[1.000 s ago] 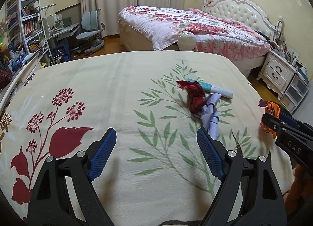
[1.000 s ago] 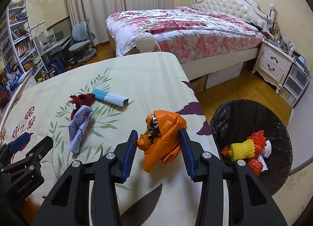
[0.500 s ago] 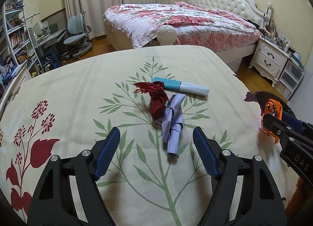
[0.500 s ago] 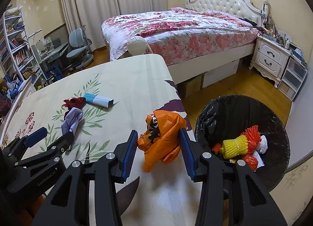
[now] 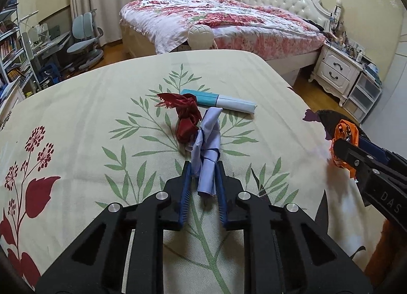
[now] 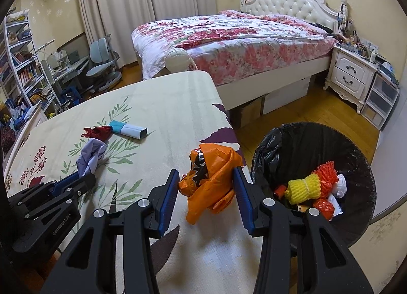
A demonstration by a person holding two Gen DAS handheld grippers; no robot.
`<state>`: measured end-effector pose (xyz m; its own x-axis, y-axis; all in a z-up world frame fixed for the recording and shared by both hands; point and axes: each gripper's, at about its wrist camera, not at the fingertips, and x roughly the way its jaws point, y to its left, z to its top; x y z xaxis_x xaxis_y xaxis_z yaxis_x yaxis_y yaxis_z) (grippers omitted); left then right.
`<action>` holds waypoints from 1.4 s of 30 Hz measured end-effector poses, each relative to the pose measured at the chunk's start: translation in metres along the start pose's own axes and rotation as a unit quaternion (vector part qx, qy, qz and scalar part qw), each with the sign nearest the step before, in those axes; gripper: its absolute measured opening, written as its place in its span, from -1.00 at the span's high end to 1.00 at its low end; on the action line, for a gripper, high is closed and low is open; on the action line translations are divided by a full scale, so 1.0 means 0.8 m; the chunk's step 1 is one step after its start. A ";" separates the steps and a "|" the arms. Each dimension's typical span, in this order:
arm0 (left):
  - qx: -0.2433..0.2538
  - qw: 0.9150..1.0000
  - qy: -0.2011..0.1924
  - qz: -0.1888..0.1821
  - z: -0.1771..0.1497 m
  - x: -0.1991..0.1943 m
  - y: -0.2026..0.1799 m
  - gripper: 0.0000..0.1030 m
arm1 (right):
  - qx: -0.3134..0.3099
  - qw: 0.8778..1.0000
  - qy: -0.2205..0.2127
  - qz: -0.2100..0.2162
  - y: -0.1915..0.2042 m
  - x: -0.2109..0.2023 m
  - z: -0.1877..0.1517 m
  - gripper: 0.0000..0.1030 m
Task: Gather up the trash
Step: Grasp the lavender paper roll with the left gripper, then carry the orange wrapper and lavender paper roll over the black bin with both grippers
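left tool (image 5: pixel 203 179) clamps the lilac wrapper (image 5: pixel 207 151); right tool (image 6: pixel 206 187) grips the orange bag (image 6: pixel 211 179), seemingly beside the bin (image 6: pixel 267 146).

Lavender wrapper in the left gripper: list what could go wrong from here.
The left gripper pinches only the near end of the lavender wrapper, so it may slip. Its far end touches the red wrapper, which could drag along. The orange bag in the right gripper hangs loose.

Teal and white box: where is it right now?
The box lies on the tablecloth, top centre of the left wrist view, just behind the red scrap, beyond the left claw.
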<state>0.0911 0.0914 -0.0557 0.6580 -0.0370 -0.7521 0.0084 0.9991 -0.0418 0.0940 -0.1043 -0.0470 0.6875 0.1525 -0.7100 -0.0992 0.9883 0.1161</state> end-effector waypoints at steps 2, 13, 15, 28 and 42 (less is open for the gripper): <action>-0.002 1.000 -0.002 -0.004 -0.003 -0.005 -0.001 0.64 | 0.001 1.000 -0.002 -0.002 -0.002 -0.003 -0.001 0.15; 0.004 0.999 -0.024 -0.024 -0.006 -0.040 -0.024 0.64 | 0.017 1.000 -0.007 -0.019 -0.029 -0.018 -0.008 0.15; 0.008 0.999 -0.032 -0.026 -0.002 -0.045 -0.032 0.64 | 0.021 0.999 -0.009 -0.023 -0.036 -0.021 -0.009 0.15; 0.039 0.997 -0.049 -0.043 0.015 -0.045 -0.082 0.64 | 0.046 0.998 -0.016 -0.047 -0.078 -0.034 -0.011 0.15; 0.057 0.995 -0.054 -0.057 0.017 -0.045 -0.113 0.64 | 0.059 0.996 -0.019 -0.060 -0.101 -0.038 -0.013 0.15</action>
<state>0.0769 0.0030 -0.0155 0.7251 -0.1544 -0.6711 0.1692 0.9846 -0.0438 0.0739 -0.1886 -0.0420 0.7164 0.0296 -0.6970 0.0692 0.9912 0.1133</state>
